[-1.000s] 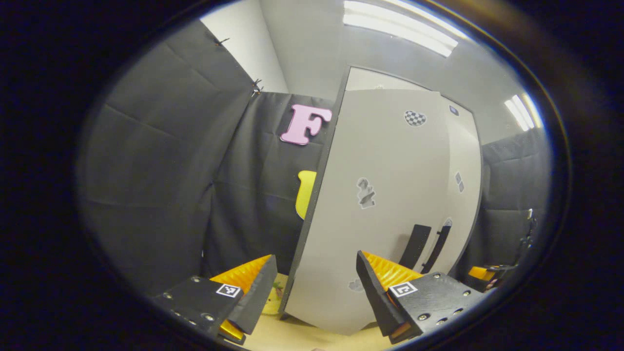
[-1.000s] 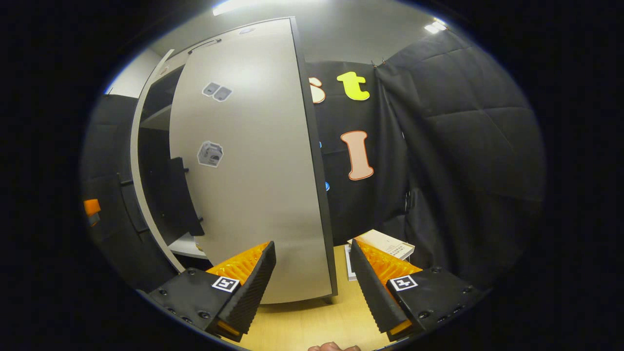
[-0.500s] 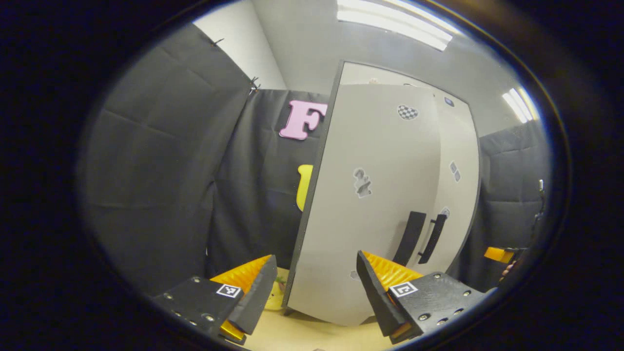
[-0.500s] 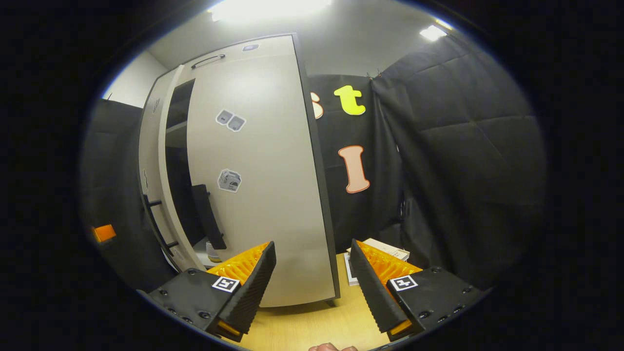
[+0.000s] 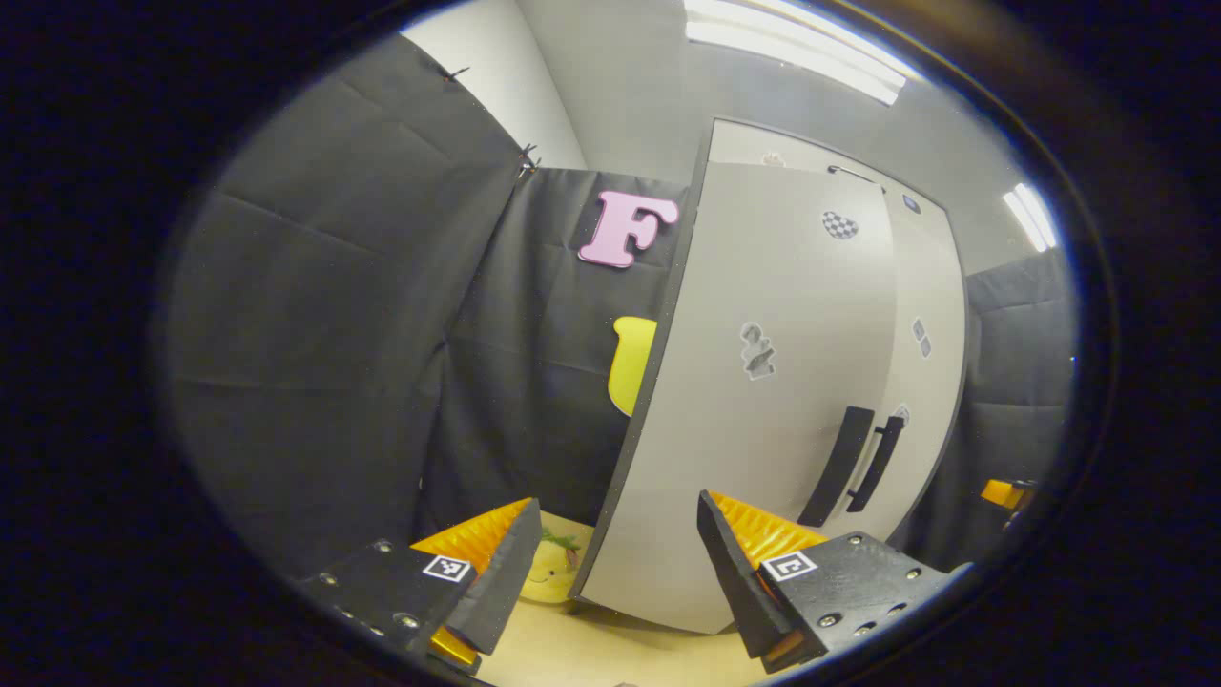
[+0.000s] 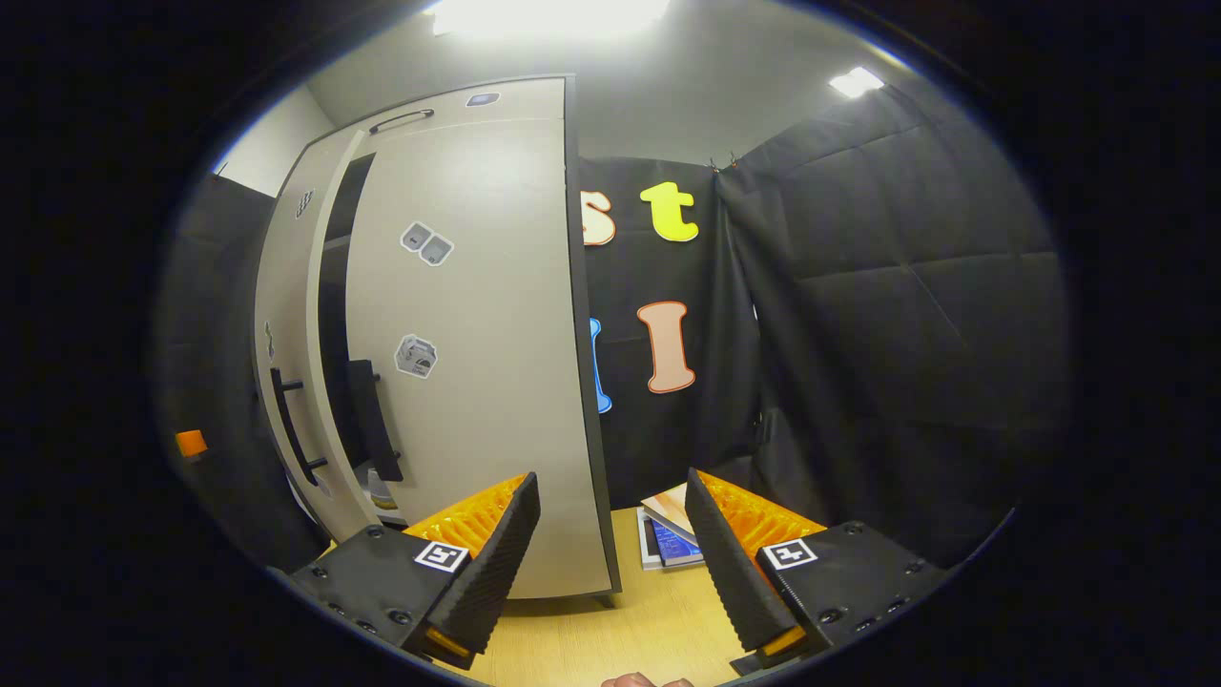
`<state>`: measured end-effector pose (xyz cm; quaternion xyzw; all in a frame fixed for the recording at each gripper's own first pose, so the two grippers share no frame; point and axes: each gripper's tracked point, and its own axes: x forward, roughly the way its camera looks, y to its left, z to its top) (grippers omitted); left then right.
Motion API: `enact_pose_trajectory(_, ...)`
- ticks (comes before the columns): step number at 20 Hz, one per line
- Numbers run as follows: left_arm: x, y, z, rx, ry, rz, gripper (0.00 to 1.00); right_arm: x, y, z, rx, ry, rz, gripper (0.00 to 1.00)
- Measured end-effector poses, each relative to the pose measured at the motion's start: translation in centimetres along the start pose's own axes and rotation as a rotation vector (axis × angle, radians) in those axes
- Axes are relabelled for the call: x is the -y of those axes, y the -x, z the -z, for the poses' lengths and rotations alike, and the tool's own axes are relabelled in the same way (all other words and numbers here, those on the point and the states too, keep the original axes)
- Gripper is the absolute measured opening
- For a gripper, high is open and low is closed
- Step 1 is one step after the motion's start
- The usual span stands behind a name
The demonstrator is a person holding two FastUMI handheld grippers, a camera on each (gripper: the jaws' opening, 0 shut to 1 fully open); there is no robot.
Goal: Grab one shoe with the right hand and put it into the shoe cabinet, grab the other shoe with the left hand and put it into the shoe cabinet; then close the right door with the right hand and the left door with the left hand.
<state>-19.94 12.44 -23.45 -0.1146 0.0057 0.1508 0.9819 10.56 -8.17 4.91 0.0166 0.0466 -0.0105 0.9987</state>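
The grey shoe cabinet stands close in front of both grippers. In the left gripper view its left door [image 5: 763, 401] is swung almost shut beside the right door [image 5: 920, 382], and the two black handles [image 5: 858, 466] nearly meet. In the right gripper view the right door [image 6: 477, 363] leaves a narrow dark gap [image 6: 334, 315], and the inside is mostly hidden. My left gripper [image 5: 615, 572] is open and holds nothing; its right finger [image 5: 744, 563] lies before the left door's face. My right gripper [image 6: 610, 563] is open and holds nothing, with the right door's outer edge between its fingers.
Black cloth walls close in on both sides of the cabinet. A yellow toy [image 5: 553, 572] lies on the wooden surface left of the cabinet, and a small stack of books [image 6: 672, 534] lies to its right. The other gripper's orange part [image 6: 191, 442] shows far left.
Both doors have swung further toward shut and the gap between them has narrowed to a slit. Both grippers stay open.
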Motion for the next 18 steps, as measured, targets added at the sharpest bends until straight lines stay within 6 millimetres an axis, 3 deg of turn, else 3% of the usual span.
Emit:
enact_pose_trajectory(2, -0.5, 0.0, -0.5, 0.019, -0.023, -0.018, 0.94, 0.1, -0.5, -0.6, 0.012, 0.015, -0.006, 0.96)
enact_pose_trajectory(3, -0.7, 0.1, -0.7, 0.023, -0.033, -0.027, 0.89, -0.1, -0.8, -0.7, 0.014, 0.018, -0.013, 0.96)
enact_pose_trajectory(4, -0.7, 0.1, -0.8, 0.029, -0.040, -0.033, 0.93, -0.3, -1.1, -0.8, 0.015, 0.019, -0.023, 0.96)
enact_pose_trajectory(6, -0.5, 0.3, -1.1, 0.045, -0.054, -0.032, 0.93, -0.6, -1.5, -0.6, 0.009, 0.016, -0.040, 0.96)
enact_pose_trajectory(7, -0.2, 0.4, -1.2, 0.053, -0.059, -0.025, 0.89, -0.9, -1.7, -0.3, 0.002, 0.015, -0.047, 0.92)
enact_pose_trajectory(9, 0.5, 0.3, -1.2, 0.056, -0.064, -0.005, 0.99, -1.2, -2.1, 0.1, -0.010, 0.014, -0.060, 0.96)
enact_pose_trajectory(11, 0.9, 0.2, -1.0, 0.052, -0.078, 0.003, 0.88, -1.7, -2.5, 0.6, -0.024, 0.014, -0.072, 0.96)
enact_pose_trajectory(14, 1.1, 0.0, -0.9, 0.055, -0.105, 0.014, 0.99, -2.5, -2.9, 1.2, -0.044, 0.015, -0.094, 0.96)
enact_pose_trajectory(16, 1.0, 0.2, -0.8, 0.070, -0.112, 0.005, 0.99, -2.7, -3.2, 1.8, -0.054, 0.024, -0.098, 0.96)
enact_pose_trajectory(17, 1.1, 0.2, -0.6, 0.076, -0.113, 0.004, 0.94, -3.1, -3.3, 2.1, -0.061, 0.025, -0.104, 0.96)
enact_pose_trajectory(18, 1.3, 0.5, -0.2, 0.078, -0.116, 0.005, 0.99, -3.5, -3.5, 2.3, -0.071, 0.029, -0.114, 0.96)
